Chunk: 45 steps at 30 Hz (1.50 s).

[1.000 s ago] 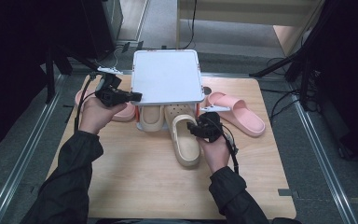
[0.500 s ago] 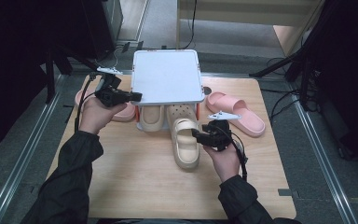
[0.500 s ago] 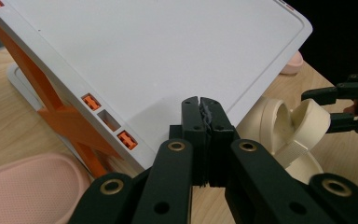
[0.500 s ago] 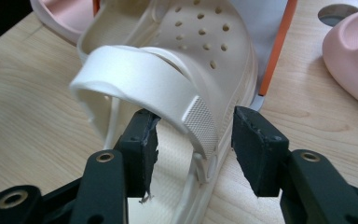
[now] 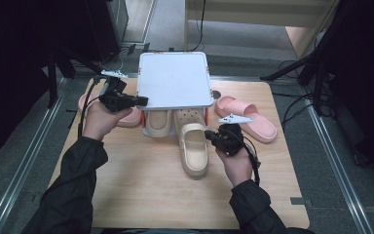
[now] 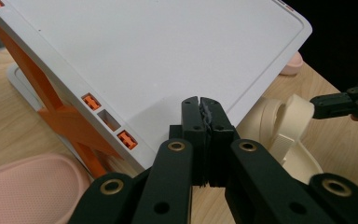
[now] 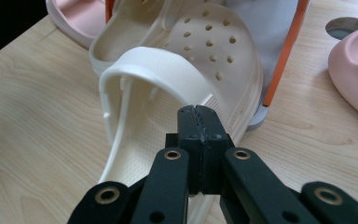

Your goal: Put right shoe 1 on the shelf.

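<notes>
Dark long sleeves (image 5: 73, 190) on both forearms, plain, slightly creased at the elbows. Two black grippers, left gripper (image 5: 143, 101) and right gripper (image 5: 208, 135), each topped by a pale grey three-cornered plate (image 5: 235, 118). Thin black cable (image 5: 254, 163) trailing back along the wrist. Up close: matt black jaws built from flat linked bars, pinned with brass-coloured rivets (image 7: 172, 154) and small dark screws. Ribbed pads (image 6: 200, 116) at the tips, perhaps with a faint pale scuff along the seam. No lettering or markings legible.
</notes>
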### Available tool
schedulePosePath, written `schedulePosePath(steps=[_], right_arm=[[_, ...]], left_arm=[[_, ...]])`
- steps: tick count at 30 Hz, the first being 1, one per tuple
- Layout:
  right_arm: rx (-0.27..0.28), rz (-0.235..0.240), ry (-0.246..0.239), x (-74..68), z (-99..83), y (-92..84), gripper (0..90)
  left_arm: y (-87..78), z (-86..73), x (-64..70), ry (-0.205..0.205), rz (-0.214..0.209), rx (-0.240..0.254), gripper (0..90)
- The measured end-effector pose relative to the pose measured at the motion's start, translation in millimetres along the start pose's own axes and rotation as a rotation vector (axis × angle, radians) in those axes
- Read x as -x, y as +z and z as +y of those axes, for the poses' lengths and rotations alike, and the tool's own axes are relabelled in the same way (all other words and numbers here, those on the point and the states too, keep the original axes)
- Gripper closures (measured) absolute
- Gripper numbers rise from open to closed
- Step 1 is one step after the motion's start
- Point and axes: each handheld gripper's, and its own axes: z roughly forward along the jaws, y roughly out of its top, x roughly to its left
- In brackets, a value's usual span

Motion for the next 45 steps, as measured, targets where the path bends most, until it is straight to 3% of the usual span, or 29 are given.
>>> schedulePosePath(steps=[5,13,18,25,33,36,41,45], right_arm=[[-0.011,0.001,-0.004,4.9,-0.6,6.9,90.0],[0.016,0.033,-0.018,0.3,-8.3,-13.0,90.0],[0.023,0.039,-0.064,-8.3,-24.7,-27.3,90.0],[0.022,0.046,-0.091,-20.0,-54.1,-38.4,89.9],[-0.019,0.099,-0.095,-27.9,-84.7,-37.0,90.0],[-0.062,0.119,-0.095,-32.9,-93.4,-29.3,90.0],[-0.129,0.103,-0.149,-43.4,-102.2,-14.7,90.0],[-0.174,0.095,-0.15,-40.5,-101.8,-3.9,90.0]], left_arm=[[-0.1,-0.1,-0.4,0.001,-0.002,-0.001,89.2],[0.0,0.0,0.0,0.001,0.0,0.0,89.2],[-0.1,-0.4,-0.7,-0.001,-0.004,0.002,89.2],[-0.2,-0.6,0.2,-0.001,0.001,0.002,89.1],[0.0,-0.7,-0.1,-0.002,-0.002,0.004,89.1],[-0.1,-0.7,-0.2,-0.001,-0.002,0.005,89.0],[-0.1,-0.9,-0.4,0.0,-0.003,0.006,89.0],[-0.1,-1.0,-0.6,0.0,-0.005,0.007,89.0]])
